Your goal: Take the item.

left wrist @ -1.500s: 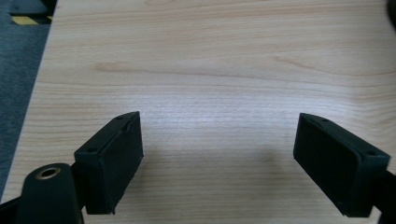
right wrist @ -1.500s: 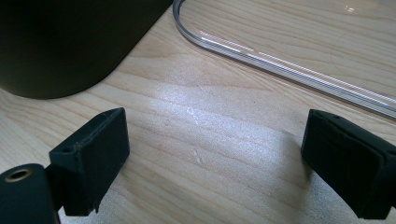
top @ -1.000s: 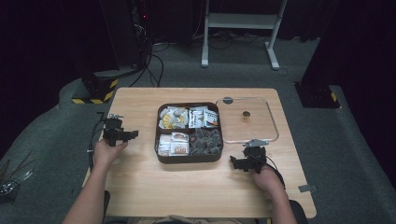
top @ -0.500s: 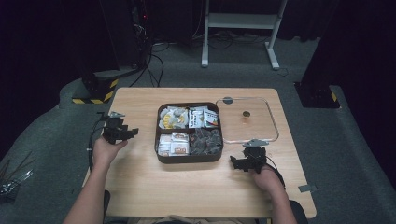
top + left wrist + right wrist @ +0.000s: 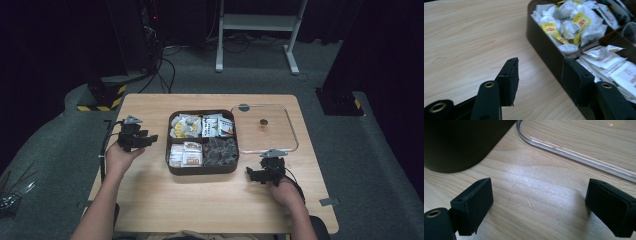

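While the person's left hand (image 5: 118,157) holds the left gripper (image 5: 142,140) above the wooden table (image 5: 150,200), its jaws stand spread with nothing between them. In the left gripper view this gripper (image 5: 539,72) points at the bare wood, and the dark wall of the divided box (image 5: 544,47) is just beside its right jaw. Behind that jaw, one compartment holds tea bags with yellow tags (image 5: 571,25), and the nearer compartment holds white sachets (image 5: 616,72).

In the high view the box (image 5: 202,170) lies between the two grippers, with four filled compartments. The clear lid (image 5: 287,127) with a small knob (image 5: 263,122) lies flat on the table, touching the box's side or just beside it, ahead of the right gripper (image 5: 254,175).

The right hand (image 5: 285,190) holds this gripper low over the table, and its jaws are also wide apart and empty. In the right gripper view, the gripper (image 5: 539,202) has the rounded corner of the box (image 5: 456,145) ahead of its left jaw, and the lid's clear rim (image 5: 579,155) runs across ahead of its right jaw.
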